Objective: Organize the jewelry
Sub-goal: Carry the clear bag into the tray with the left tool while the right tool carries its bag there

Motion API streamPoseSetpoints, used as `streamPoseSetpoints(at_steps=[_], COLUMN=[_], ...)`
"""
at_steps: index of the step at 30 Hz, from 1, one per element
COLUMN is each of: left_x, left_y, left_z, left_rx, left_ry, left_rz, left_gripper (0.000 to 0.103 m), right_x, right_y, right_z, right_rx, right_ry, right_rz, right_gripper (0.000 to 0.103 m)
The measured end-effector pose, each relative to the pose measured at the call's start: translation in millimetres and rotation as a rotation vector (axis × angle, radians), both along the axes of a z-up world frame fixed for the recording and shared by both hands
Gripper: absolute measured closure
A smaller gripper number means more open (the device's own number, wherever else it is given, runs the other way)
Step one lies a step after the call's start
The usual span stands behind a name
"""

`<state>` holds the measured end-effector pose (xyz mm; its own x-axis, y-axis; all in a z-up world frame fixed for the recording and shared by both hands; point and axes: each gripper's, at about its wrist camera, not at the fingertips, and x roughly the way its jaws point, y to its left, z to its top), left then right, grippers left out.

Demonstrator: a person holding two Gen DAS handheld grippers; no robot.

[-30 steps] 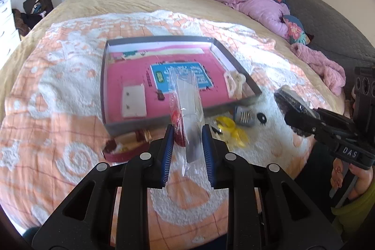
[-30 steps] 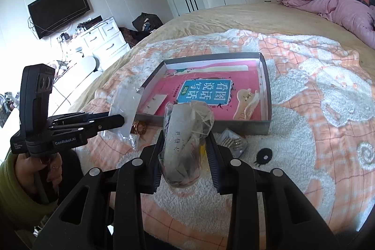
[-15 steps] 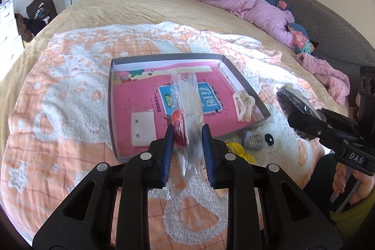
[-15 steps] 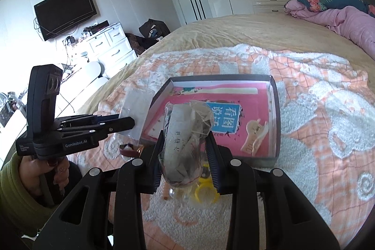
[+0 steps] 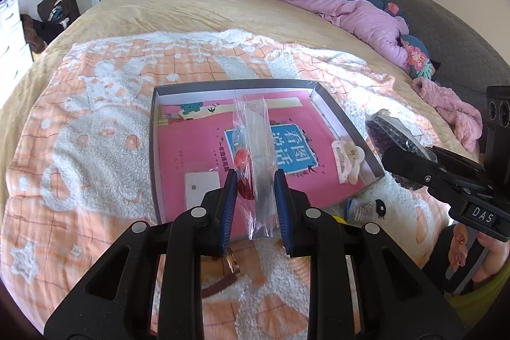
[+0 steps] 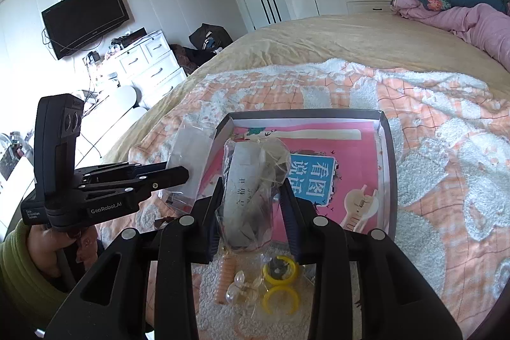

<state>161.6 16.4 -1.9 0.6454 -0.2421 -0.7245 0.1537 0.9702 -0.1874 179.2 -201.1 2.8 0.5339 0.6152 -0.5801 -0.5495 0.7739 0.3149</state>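
The left tool (image 5: 255, 199) is clamping a narrow clear sachet (image 5: 255, 145) between its blue pads; the sachet is standing nearly upright out of the jaws, with something red (image 5: 241, 155) showing inside it near the left pad. The right tool (image 6: 253, 206) is gripping a crumpled clear bag (image 6: 251, 180) holding a strip of white paper and some dark bits, its jaws pressed against both sides of the bundle.

Both tools are hovering over the near edge of a shallow grey box (image 5: 152, 148) that is lying on an orange-and-white blanket (image 5: 95, 129) spread across the bed (image 5: 197, 8). A pink booklet (image 5: 191, 148) is covering the floor of the box. A cream hair claw (image 5: 346, 160) is resting in the box's near right corner, a white card (image 5: 201, 185) is lying towards its near left, and a pale comb (image 6: 318, 134) is lying along the far wall.

On the blanket just outside the near wall, two yellow rings (image 6: 280, 282) in a clear wrapper are lying beside a pair of clear bead earrings (image 6: 237, 289) and a peach coil hair tie (image 6: 223, 279). A small silver clip (image 5: 358, 207) is sitting near the box's right corner, and a brown strap with a gold ring (image 5: 228, 271) is lying under the left tool.

A hand (image 6: 44, 247) in a green sleeve (image 6: 16, 270) is holding the left tool's grip.
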Motion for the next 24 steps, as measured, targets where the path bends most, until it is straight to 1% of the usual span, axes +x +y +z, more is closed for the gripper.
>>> streamPoseSetpoints(at_steps=[6,10,17,20,24], left_x=[15.8,23.8,38.4,42.9,49.0], left_y=[0.4,-2.4,-6.7,-8.3,-13.0], left_z=[-8.8,-20.1,-42.3,-48.0,-55.1], left_rx=[-0.003,-0.001,0.000,-0.001,0.002], left_ry=[0.022,0.049,0.101,0.111,0.124], left_rz=[0.002,-0.004,-0.012,-0.015,-0.022], left_gripper=[0.087,0.087,0.087,0.087,0.090], right_x=[20.2,30.9,41.5,43.1,46.5], right_y=[5.0,7.7,13.1,15.9,17.4], right_z=[-10.5,-24.5,-56.1,-66.0,-75.8], right_rx=[-0.012,-0.023,-0.081,-0.111,-0.146], right_ry=[0.024,0.051,0.094,0.097,0.096], right_rz=[-0.008,-0.014,-0.021,-0.023,-0.033], right_gripper=[0.071,0.071,0.071,0.071,0.071])
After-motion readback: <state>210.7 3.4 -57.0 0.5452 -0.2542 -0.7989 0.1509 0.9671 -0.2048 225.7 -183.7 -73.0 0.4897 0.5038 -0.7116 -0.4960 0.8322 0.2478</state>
